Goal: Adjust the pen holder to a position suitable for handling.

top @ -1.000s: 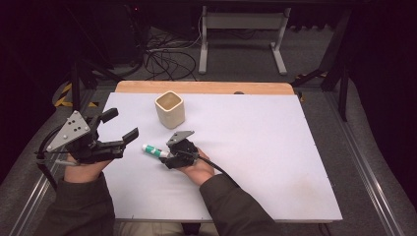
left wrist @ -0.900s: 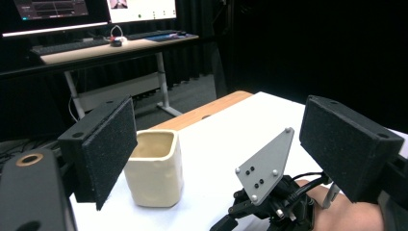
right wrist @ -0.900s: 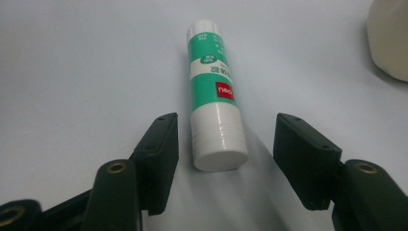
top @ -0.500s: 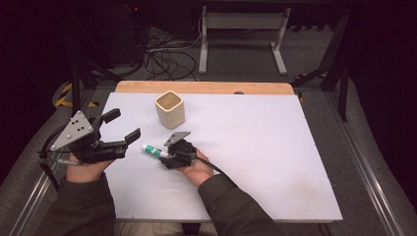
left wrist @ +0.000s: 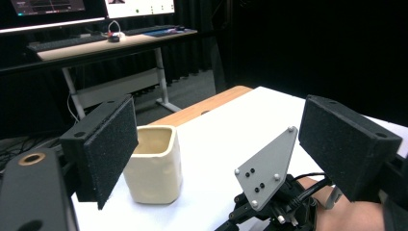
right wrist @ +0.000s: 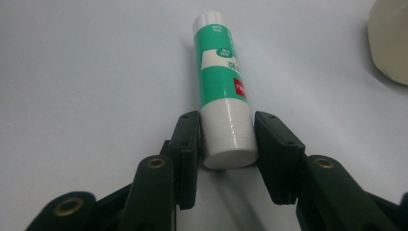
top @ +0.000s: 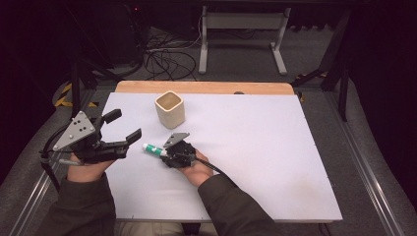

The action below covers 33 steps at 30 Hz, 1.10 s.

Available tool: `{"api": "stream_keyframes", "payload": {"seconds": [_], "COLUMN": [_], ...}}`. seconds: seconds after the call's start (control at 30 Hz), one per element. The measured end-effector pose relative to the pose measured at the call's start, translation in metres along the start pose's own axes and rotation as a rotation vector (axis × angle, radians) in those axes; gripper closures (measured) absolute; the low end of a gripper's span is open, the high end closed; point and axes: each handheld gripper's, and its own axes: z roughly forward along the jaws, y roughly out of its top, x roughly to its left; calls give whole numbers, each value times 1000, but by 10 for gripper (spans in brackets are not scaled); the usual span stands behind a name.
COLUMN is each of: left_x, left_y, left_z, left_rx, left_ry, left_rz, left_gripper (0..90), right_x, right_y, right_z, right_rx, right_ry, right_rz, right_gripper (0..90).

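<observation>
A green-and-white glue stick lies on the white tabletop, pointing left. My right gripper is shut on its white base end, one jaw pressed against each side. A cream square cup stands upright just behind them and looks empty. My left gripper hovers at the table's left edge, jaws wide apart with nothing between them. It faces the cup and the right gripper's grey plate.
A wooden strip runs along the table's far edge. Beyond it are floor cables and a desk frame. White table surface stretches to the right of my right hand.
</observation>
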Motion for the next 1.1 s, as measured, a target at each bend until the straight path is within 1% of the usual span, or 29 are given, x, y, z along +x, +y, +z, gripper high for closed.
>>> {"api": "stream_keyframes", "payload": {"seconds": [0.13,0.17,0.2,0.23,0.4,0.5,0.57,0.6,0.67,0.73,0.8,0.83,0.87,0.97,1.03,1.1], "left_x": [0,0,0,0,0,2,2,3,3,3,3,2,2,2,2,4], "left_y": [-1,-1,-1,-1,-2,-3,-4,-4,-5,-6,-7,-7,-8,-10,-11,-13], "left_z": [1,1,1,1,2,2,2,2,2,2,3,3,4,5,5,3], "left_rx": [2,4,3,7,7,15,13,18,17,19,19,22,20,29,32,35], "left_ry": [1,2,3,4,6,8,10,11,15,20,22,21,19,15,15,22], "left_rz": [-8,-2,-7,3,-12,0,-7,-3,-7,-2,3,12,9,18,10,12], "left_gripper": [145,145,146,146,147,147,148,148,149,151,153,158,158,160,160,160], "right_x": [-1,-1,-1,-1,0,1,1,1,-1,-2,-2,-3,-3,-4,-5,-6], "right_y": [0,0,0,0,0,0,0,0,-1,-1,-1,-2,-2,-1,0,0], "right_z": [0,0,0,0,-1,-1,-3,-3,-6,-9,-10,-11,-11,-12,-13,-14], "right_rx": [-1,-1,-2,-3,-4,-4,-19,-19,-35,-52,-57,-67,-67,-86,-97,-104], "right_ry": [2,2,1,0,-1,-11,-9,-9,-3,2,5,7,7,13,12,13], "right_rz": [9,9,9,5,3,-10,-15,-15,-9,-2,0,-4,-4,9,9,11], "right_gripper": [653,653,654,654,656,657,657,657,657,658,658,658,658,658,658,658]}}
